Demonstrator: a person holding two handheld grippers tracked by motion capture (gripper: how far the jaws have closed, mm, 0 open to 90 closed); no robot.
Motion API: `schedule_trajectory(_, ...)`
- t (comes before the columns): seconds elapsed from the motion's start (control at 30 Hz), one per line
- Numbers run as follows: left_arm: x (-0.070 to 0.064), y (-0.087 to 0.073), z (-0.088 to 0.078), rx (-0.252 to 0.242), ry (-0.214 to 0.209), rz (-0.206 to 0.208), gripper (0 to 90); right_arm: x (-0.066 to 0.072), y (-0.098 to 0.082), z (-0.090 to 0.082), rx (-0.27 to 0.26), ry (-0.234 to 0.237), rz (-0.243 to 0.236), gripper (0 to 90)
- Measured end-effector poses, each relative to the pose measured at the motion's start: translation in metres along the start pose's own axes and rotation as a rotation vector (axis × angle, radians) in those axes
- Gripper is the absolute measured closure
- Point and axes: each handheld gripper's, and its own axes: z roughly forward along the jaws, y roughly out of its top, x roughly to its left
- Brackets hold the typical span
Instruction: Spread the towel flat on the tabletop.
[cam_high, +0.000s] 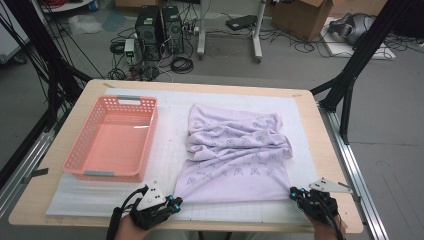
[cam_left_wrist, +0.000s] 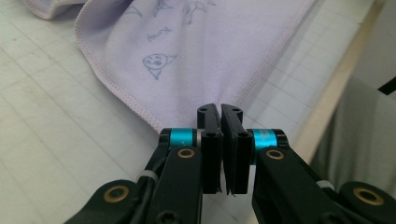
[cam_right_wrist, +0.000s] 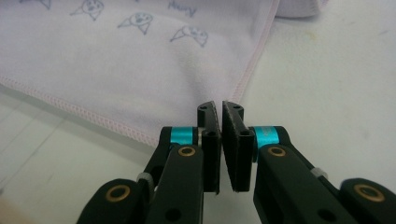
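While I watch from the high view, the lilac towel (cam_high: 235, 150) lies on the white gridded mat (cam_high: 170, 120) in the right half of the table (cam_high: 320, 150), its near hem stretched between my two grippers. Left gripper (cam_high: 176, 202) sits at the towel's near left corner; right gripper (cam_high: 292, 192) at the near right corner.

Left gripper view: jaws closed to a thin slit, the towel's corner (cam_left_wrist: 196, 100) runs down into them. I read it as pinched, cloth between the pads.

Right gripper view: jaws likewise nearly together, the towel's corner (cam_right_wrist: 205, 88) meeting the tips. Looks clamped on the hem, though the cloth inside the slit itself is hard to see.

Towel notes: pale purple, stitched border, printed with small dark blue doodles like little faces and cones. Near part lies flat and smooth; far part is bunched into folds and ridges across the middle, upper edge rumpled.

Pink plastic basket (cam_high: 112, 140) stands to the towel's left, apart from it, on the same mat.
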Motion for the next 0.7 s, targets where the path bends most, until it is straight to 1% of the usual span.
schedule_trajectory(0.03,-0.003,-0.001,-0.001,-0.001,-0.014,-0.002,85.9,0.001,-0.001,-0.007,0.005,0.003,-0.012,86.1)
schedule_trajectory(0.1,-0.010,-0.003,-0.002,0.004,-0.036,0.006,84.9,0.005,-0.004,-0.019,0.013,-0.005,-0.028,86.3)
schedule_trajectory(0.13,-0.012,-0.004,-0.002,0.003,-0.043,-0.001,81.9,0.006,-0.006,-0.024,0.036,-0.004,-0.036,86.2)
schedule_trajectory(0.17,-0.012,-0.004,-0.002,-0.001,-0.044,-0.014,75.0,0.008,-0.009,-0.027,0.063,-0.009,-0.043,86.2)
schedule_trajectory(0.2,-0.011,-0.004,-0.002,-0.007,-0.038,-0.030,66.1,0.008,-0.013,-0.029,0.092,0.003,-0.035,85.6)
schedule_trajectory(0.23,-0.009,-0.003,-0.002,-0.018,-0.019,-0.046,57.4,0.008,-0.018,-0.030,0.096,0.006,-0.033,83.5)
schedule_trajectory(0.27,-0.007,-0.002,-0.002,-0.036,0.012,-0.065,49.5,0.007,-0.021,-0.032,0.092,0.012,-0.028,77.8)
schedule_trajectory(0.3,-0.004,-0.001,-0.001,-0.055,0.033,-0.091,45.4,0.005,-0.023,-0.032,0.074,0.011,-0.024,70.1)
schedule_trajectory(0.33,0.000,0.000,-0.001,-0.069,0.050,-0.114,46.0,0.003,-0.023,-0.033,0.052,0.009,-0.007,65.0)
schedule_trajectory(0.37,0.004,0.001,0.001,-0.076,0.070,-0.140,45.5,0.001,-0.022,-0.034,0.021,0.014,0.016,63.1)
schedule_trajectory(0.4,0.009,0.003,0.004,-0.079,0.081,-0.162,45.4,-0.002,-0.020,-0.034,-0.005,0.014,0.029,61.2)
schedule_trajectory(0.47,0.017,0.006,0.012,-0.064,0.103,-0.186,45.4,-0.006,-0.015,-0.029,-0.031,0.005,0.048,59.5)
schedule_trajectory(0.5,0.020,0.008,0.017,-0.058,0.101,-0.202,45.3,-0.008,-0.012,-0.025,-0.032,0.002,0.043,59.4)
schedule_trajectory(0.57,0.023,0.011,0.025,-0.049,0.096,-0.221,44.9,-0.011,-0.008,-0.015,-0.019,0.012,0.035,59.1)
schedule_trajectory(0.6,0.023,0.013,0.029,-0.045,0.093,-0.223,44.9,-0.012,-0.005,-0.010,-0.014,0.017,0.039,58.4)
schedule_trajectory(0.67,0.024,0.016,0.035,-0.041,0.095,-0.234,44.9,-0.015,0.001,-0.003,-0.009,0.025,0.025,56.6)
schedule_trajectory(0.7,0.024,0.017,0.038,-0.031,0.100,-0.232,44.9,-0.016,0.005,0.000,-0.010,0.030,0.015,55.9)
